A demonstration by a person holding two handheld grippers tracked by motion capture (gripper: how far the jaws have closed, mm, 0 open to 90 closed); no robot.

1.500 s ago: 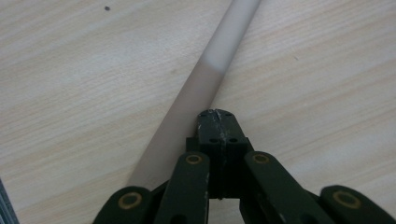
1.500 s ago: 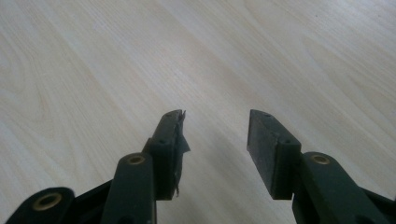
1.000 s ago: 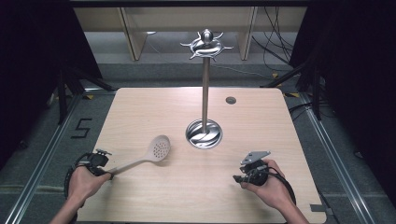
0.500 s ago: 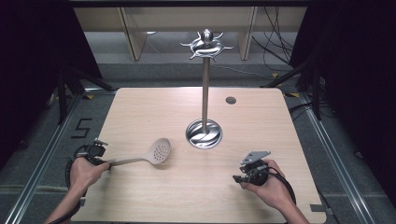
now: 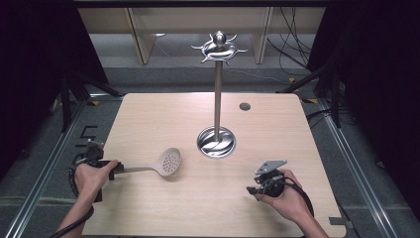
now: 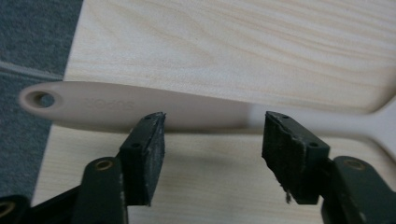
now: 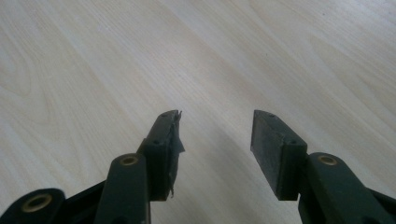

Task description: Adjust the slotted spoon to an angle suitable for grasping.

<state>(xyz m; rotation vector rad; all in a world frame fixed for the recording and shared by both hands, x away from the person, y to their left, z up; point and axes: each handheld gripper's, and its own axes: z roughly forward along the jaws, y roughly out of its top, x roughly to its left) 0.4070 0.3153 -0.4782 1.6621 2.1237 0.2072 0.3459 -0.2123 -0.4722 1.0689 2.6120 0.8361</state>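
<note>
Now one slotted spoon (image 5: 167,162) (handle between just-opened left jaws) lies flat; right jaws gape empty.

Numeral 5 on floor (image 5: 89,133), spoon handle (image 6: 140,106) embossing illegible

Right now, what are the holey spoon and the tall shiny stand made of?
The holey spoon looks like matte beige plastic or silicone: dull, even colour, moulded lettering on its handle. The tall shiny stand looks like polished metal, probably steel: its round base mirrors the room.

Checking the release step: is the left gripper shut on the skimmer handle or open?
Open. The left gripper has just been opening; its pads stand apart, clear of the skimmer handle lying just beyond them on the table.
</note>
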